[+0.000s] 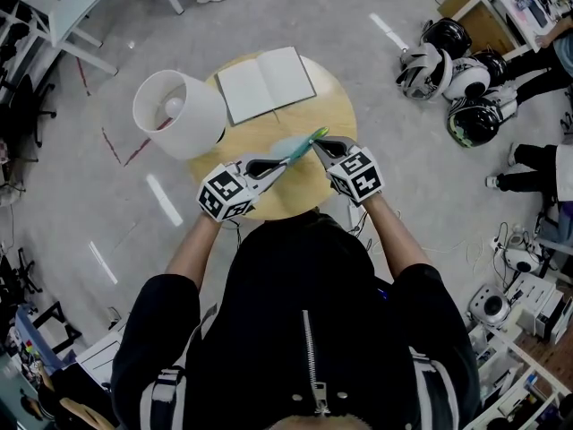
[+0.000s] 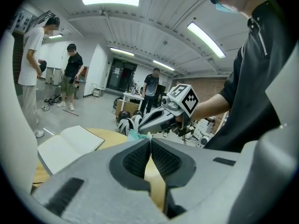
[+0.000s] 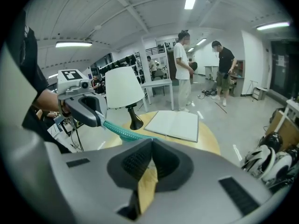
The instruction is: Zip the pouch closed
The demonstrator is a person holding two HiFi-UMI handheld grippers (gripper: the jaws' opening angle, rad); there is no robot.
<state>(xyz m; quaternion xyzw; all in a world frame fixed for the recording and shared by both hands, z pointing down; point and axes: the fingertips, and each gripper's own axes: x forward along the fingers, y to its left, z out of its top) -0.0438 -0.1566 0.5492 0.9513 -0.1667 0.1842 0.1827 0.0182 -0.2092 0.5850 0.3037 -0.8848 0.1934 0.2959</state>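
The round wooden desk [image 1: 260,137] stands on a grey floor and carries two items on its far half. A lamp [image 1: 175,113] with a white shade stands at the left edge. An open notebook [image 1: 266,83] with blank pages lies flat just beside the lamp, toward the far rim.

Several helmets [image 1: 448,70] lie grouped on the floor, well apart from the desk at the right. Other people stand further back in the room.

The person in a black jacket stands at the near rim of the desk with one gripper in each hand. The left gripper [image 1: 279,162] and the right gripper [image 1: 317,145] point toward each other above the near half of the desk, tips close together.

The teal pouch [image 1: 303,143] is held in the air between the two grippers, clear of the desk surface. It spans the short gap from one set of tips to the other, edge-on and stretched in a line.

The left gripper's fingers [image 2: 135,160] are closed, pads together, pinching one end of the pouch at their tips. The right gripper's fingers [image 3: 135,162] are likewise closed on the opposite end. Whether that grip is on the zipper pull or on the fabric cannot be determined.
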